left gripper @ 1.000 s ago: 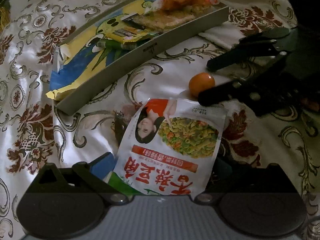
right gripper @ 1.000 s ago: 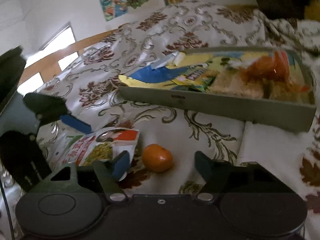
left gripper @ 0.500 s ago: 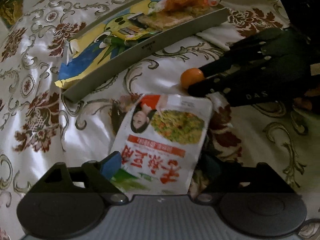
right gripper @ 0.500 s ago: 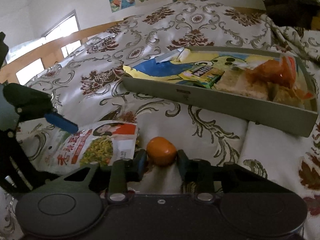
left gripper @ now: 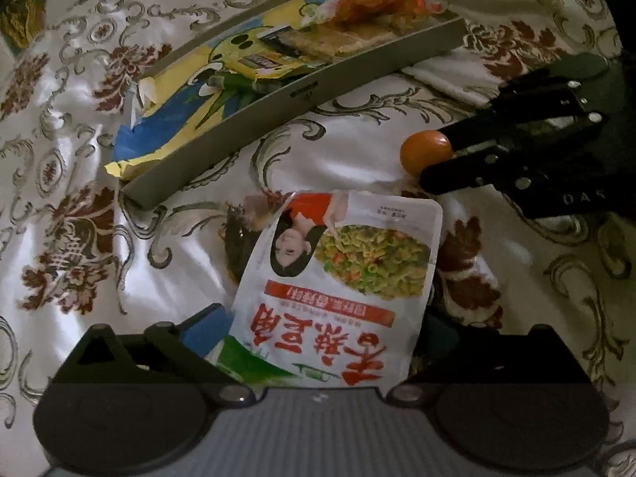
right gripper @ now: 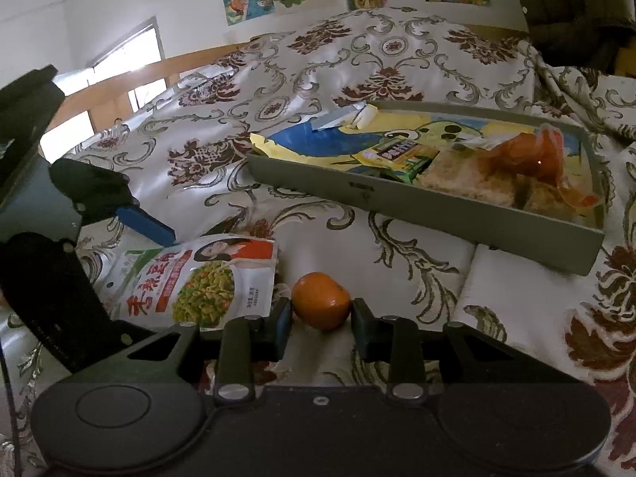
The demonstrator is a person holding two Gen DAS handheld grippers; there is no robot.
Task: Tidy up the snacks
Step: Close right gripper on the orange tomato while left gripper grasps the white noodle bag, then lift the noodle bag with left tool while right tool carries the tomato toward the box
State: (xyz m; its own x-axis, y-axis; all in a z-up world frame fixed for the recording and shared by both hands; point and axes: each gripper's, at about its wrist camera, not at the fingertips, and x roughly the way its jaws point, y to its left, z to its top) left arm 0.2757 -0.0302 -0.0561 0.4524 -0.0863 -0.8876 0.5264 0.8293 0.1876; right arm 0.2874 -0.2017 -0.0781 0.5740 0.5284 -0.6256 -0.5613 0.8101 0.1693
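Right gripper (right gripper: 321, 314) jaws clenched on orange (right gripper: 321, 300), likely for tray (right gripper: 457, 214). Left gripper (left gripper: 318, 330) jaws spread, straddling snack bag (left gripper: 342, 278), not pinching.

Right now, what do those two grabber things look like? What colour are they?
Both are black. The left gripper has blue pads on its fingers, two round discs and a grey ribbed body. The right gripper has bluish pads, silver screws and two round discs; from the left view its side shows faint letters "DAS".

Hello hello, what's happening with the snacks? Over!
Right gripper shut on orange. Left gripper open around snack pouch. Tray ahead, path clear.
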